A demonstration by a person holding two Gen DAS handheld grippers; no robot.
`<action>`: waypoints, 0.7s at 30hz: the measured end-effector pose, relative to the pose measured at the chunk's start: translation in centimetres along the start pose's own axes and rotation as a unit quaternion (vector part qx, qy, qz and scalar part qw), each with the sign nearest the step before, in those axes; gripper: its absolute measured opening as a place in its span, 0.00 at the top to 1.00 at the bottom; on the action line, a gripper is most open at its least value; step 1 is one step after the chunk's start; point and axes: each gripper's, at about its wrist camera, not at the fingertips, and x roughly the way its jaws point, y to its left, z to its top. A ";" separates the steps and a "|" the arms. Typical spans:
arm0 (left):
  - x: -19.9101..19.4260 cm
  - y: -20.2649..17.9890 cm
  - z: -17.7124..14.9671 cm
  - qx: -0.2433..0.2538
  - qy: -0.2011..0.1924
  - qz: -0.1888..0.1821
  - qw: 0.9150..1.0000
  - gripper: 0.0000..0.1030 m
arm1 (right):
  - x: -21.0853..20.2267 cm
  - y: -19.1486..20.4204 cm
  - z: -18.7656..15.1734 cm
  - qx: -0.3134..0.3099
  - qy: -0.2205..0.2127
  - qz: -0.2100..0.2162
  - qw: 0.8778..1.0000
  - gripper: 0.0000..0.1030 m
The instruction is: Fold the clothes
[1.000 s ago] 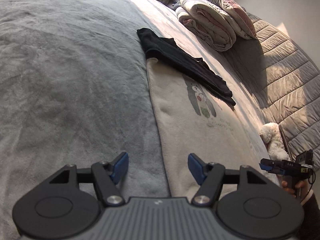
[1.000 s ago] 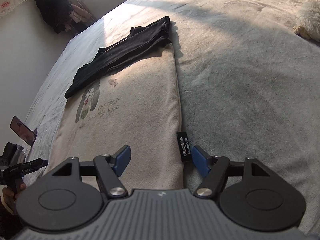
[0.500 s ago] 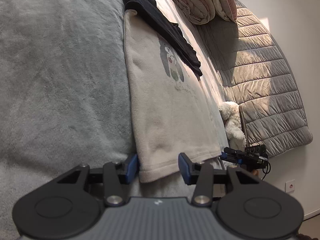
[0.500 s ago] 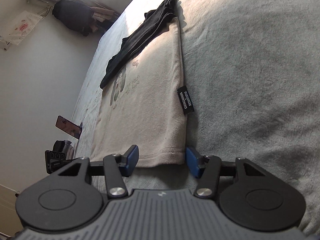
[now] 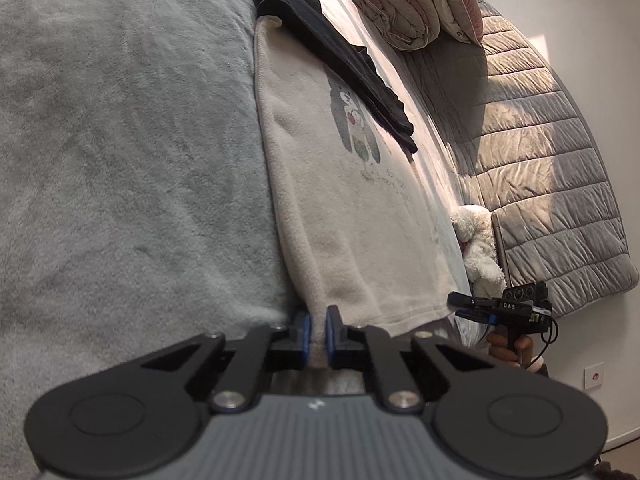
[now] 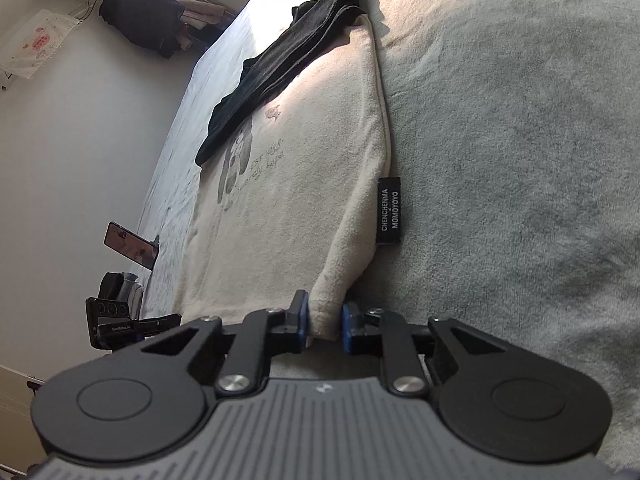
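A cream fleece garment [image 5: 340, 200] with a cartoon print lies flat on the grey bed blanket [image 5: 120, 160]. A black garment [image 5: 340, 52] lies folded across its far end. My left gripper [image 5: 316, 334] is shut on the cream garment's near left corner. In the right wrist view the same cream garment [image 6: 300, 184] carries a black label [image 6: 389, 211] on its right edge. The jaws of my right gripper [image 6: 325, 326] are closing, with the near right corner pinched between the pads. The black garment [image 6: 288, 64] shows at the far end there too.
Folded duvets [image 5: 400, 0] are stacked at the head of the bed beside a quilted grey cover [image 5: 540, 160]. A white plush toy [image 5: 480, 240] lies at the bed's right edge. A phone [image 6: 130, 244] stands propped by the left edge; dark clothes [image 6: 140, 16] hang near the window.
Both grippers tilted downward and came to the cream garment's near hem. Their jaws went from wide open to closed on its two near corners.
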 end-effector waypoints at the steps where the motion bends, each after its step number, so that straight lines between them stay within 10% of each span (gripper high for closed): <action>1: -0.1 0.0 0.0 0.001 -0.003 -0.004 1.000 0.93 | -0.2 0.2 0.1 -0.002 -0.004 0.004 1.000 0.81; 12: -1.4 0.2 2.1 -0.070 -0.130 -0.040 0.988 0.93 | -0.7 1.6 2.3 0.024 -0.094 0.046 0.994 0.81; 21: -0.2 1.9 5.0 -0.197 -0.248 -0.007 0.949 0.99 | 2.3 0.7 5.6 0.091 -0.172 0.016 0.981 0.81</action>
